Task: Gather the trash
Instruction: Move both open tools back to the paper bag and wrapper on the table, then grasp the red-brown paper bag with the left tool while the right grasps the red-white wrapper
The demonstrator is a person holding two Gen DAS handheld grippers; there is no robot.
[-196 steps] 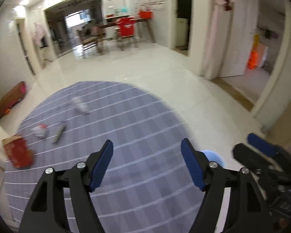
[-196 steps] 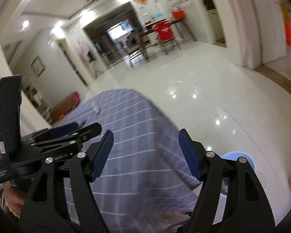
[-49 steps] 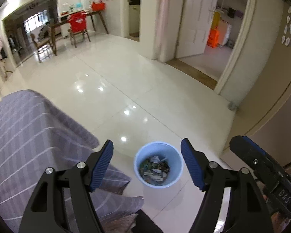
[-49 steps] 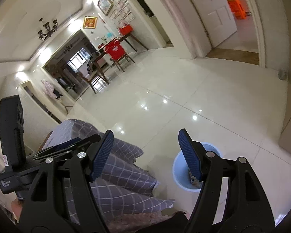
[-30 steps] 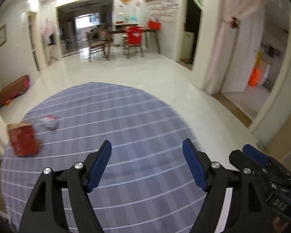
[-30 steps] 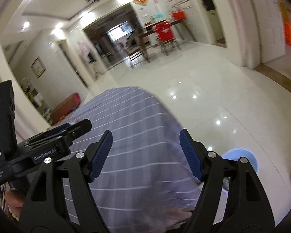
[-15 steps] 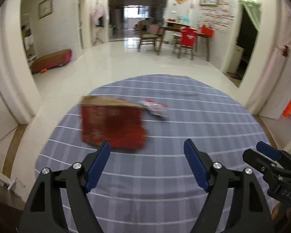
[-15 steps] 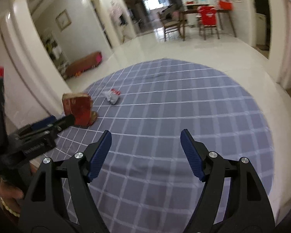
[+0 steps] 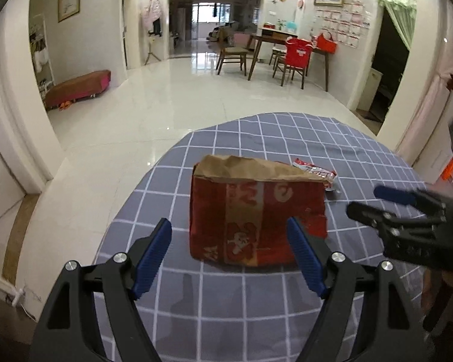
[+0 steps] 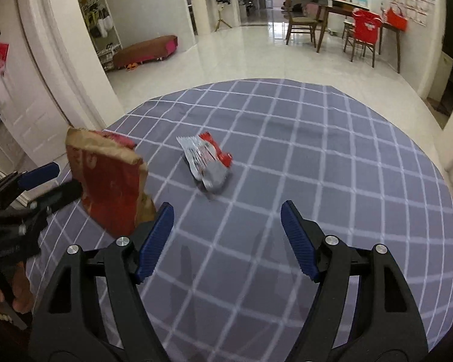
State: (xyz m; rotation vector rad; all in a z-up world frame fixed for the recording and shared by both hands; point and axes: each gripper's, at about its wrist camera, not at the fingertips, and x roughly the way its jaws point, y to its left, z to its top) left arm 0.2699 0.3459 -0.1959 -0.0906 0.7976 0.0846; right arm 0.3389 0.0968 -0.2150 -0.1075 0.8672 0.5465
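Left tool (image 9: 229,252) angled downward (jaws apart) facing paper bag (image 9: 256,211).

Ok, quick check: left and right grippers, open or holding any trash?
Left gripper: open, empty, facing the red paper bag.
Right gripper: open, empty, short of the crumpled wrapper.

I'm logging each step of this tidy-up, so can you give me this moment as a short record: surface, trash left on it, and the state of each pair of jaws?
surface: round table under a grey checked cloth
trash 1: red and brown paper bag, standing upright near the table's edge
trash 2: crumpled red and silver wrapper, lying flat beside the bag, apart from it
left gripper: jaws open, empty, facing the bag, not touching it
right gripper: jaws open, empty, pointed toward the wrapper, short of it
bin: not in view
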